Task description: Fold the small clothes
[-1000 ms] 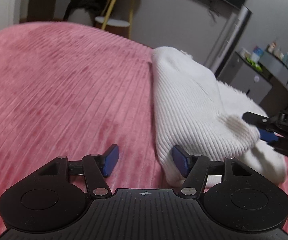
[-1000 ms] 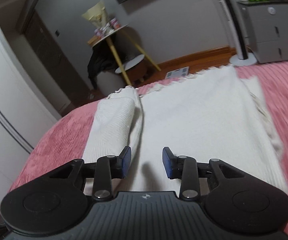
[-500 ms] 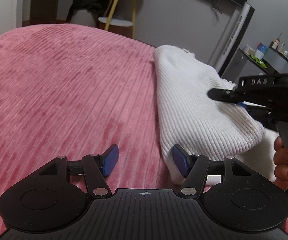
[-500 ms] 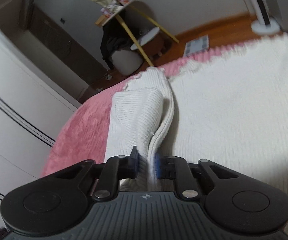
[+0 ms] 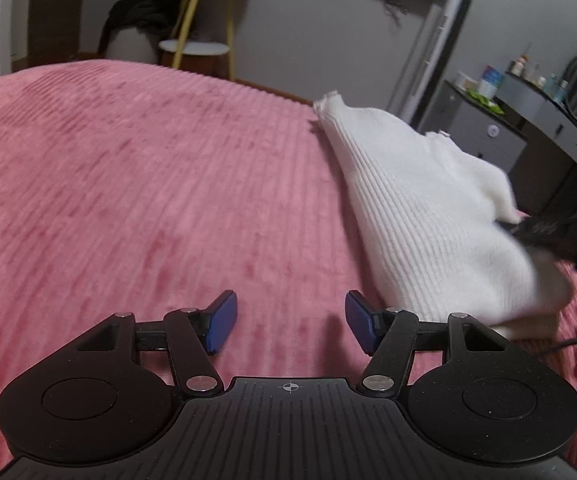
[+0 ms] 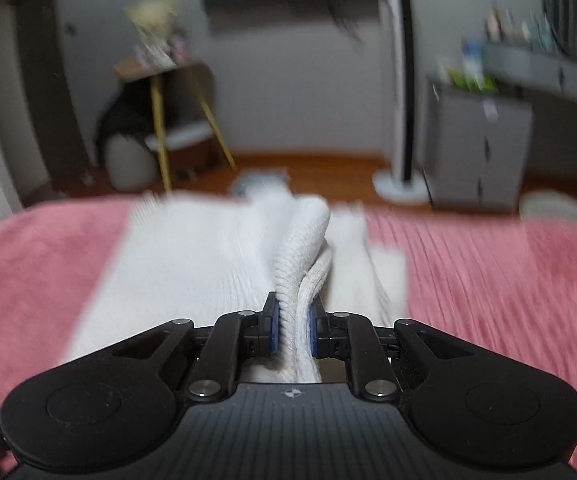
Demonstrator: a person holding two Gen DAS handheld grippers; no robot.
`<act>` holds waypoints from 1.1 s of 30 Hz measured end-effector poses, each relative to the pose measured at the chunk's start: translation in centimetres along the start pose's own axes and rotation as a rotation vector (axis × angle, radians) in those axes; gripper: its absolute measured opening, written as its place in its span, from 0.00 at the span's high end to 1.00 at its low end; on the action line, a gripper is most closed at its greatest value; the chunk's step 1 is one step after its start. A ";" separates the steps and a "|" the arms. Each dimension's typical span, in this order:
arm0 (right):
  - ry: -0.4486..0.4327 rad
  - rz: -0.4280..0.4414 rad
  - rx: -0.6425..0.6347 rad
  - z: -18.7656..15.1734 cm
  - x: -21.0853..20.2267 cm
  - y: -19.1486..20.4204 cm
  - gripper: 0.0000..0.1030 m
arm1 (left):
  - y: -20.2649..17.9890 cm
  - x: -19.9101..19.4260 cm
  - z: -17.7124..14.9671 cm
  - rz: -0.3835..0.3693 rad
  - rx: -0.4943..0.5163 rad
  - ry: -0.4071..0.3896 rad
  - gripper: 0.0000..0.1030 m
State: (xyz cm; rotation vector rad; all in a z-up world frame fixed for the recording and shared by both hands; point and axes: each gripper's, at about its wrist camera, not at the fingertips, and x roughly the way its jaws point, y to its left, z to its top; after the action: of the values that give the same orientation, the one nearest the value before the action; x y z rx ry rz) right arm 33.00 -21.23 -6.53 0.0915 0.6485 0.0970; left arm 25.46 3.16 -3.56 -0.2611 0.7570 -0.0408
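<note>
Right wrist view: the right gripper is clamped on a bunched hem of the white knit at 12 o'clock on the bed; the left gripper stands apart, empty. Likely soft, light, floppy; best pinched at edges

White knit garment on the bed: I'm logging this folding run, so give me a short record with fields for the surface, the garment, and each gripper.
surface: pink ribbed bedspread
garment: white ribbed knit garment, lying on the bedspread, one edge bunched and raised
right gripper: shut on a fold of the garment's edge
left gripper: open, nothing between its pads, over bare bedspread beside the garment
fold status: not finished
</note>
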 end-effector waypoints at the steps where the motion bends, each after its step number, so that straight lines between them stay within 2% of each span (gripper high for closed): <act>1: 0.029 0.011 0.013 -0.3 0.6 -0.6 0.85 | -0.3 0.0 -0.1 -0.004 0.015 -0.001 0.36; 2: 0.023 0.026 0.033 -0.4 0.4 -1.1 0.85 | -0.6 0.1 -0.2 -0.006 0.029 -0.005 0.36; 4: 0.024 0.088 0.138 0.0 -0.6 -2.4 0.74 | -1.0 0.2 -0.3 -0.012 0.043 -0.008 0.36; 7: 0.063 0.250 0.345 -0.8 -1.7 -5.2 0.57 | -1.6 0.6 -0.6 -0.022 0.055 0.003 0.36; 10: 0.122 0.335 0.419 -2.5 -1.5 -6.2 0.56 | -2.6 0.6 -0.9 -0.005 0.095 0.004 0.36; 12: 0.124 0.370 0.444 -3.1 -1.4 -6.4 0.54 | -3.0 0.4 -0.9 0.005 0.110 0.010 0.36; 15: 0.097 0.400 0.469 -2.2 -0.8 -6.6 0.54 | -3.5 -0.2 -0.7 0.006 0.122 0.005 0.36; 17: 0.112 0.411 0.454 -1.1 0.6 -5.6 0.57 | -3.7 -0.4 -0.6 0.002 0.117 0.007 0.36; 18: 0.134 0.401 0.438 -0.9 1.2 -5.1 0.69 | -3.8 -0.4 -0.7 0.002 0.113 0.009 0.36; 19: 0.147 0.390 0.409 -0.7 1.5 -4.6 0.75 | -4.0 -0.6 -0.7 0.003 0.107 0.007 0.36; 20: 0.135 0.368 0.358 -0.3 1.2 -4.1 0.77 | -4.1 -0.8 -0.7 -0.002 0.102 -0.002 0.36; 22: 0.034 0.277 0.189 0.4 -0.9 -2.6 0.80 | -4.4 -1.0 -0.6 -0.021 0.104 -0.014 0.34; 24: -0.087 0.175 0.047 0.4 -3.2 -1.3 0.81 | -4.8 -0.9 -0.6 -0.031 0.104 -0.016 0.33; 27: -0.193 0.038 -0.024 -0.7 -5.1 -1.0 0.81 | -5.4 -0.9 -0.7 -0.045 0.111 -0.022 0.33; 28: -0.207 0.003 -0.032 -1.3 -5.3 -1.1 0.81 | -5.7 -0.8 -0.8 -0.048 0.126 -0.019 0.32; 30: -0.161 -0.028 0.004 -2.7 -4.3 -2.1 0.80 | -6.3 -0.5 -1.0 -0.039 0.159 -0.011 0.32; 32: -0.123 -0.028 0.044 -4.1 -2.8 -3.2 0.75 | -6.8 -0.3 -1.3 -0.041 0.188 0.003 0.32; 33: -0.129 -0.023 0.049 -4.4 -2.8 -3.5 0.70 | -6.9 -0.3 -1.4 -0.043 0.201 0.007 0.31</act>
State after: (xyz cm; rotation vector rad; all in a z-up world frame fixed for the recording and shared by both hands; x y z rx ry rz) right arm 28.37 -24.84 -8.78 0.1364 0.5233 0.0521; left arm 24.71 -3.79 -2.65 -0.0855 0.7486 -0.1582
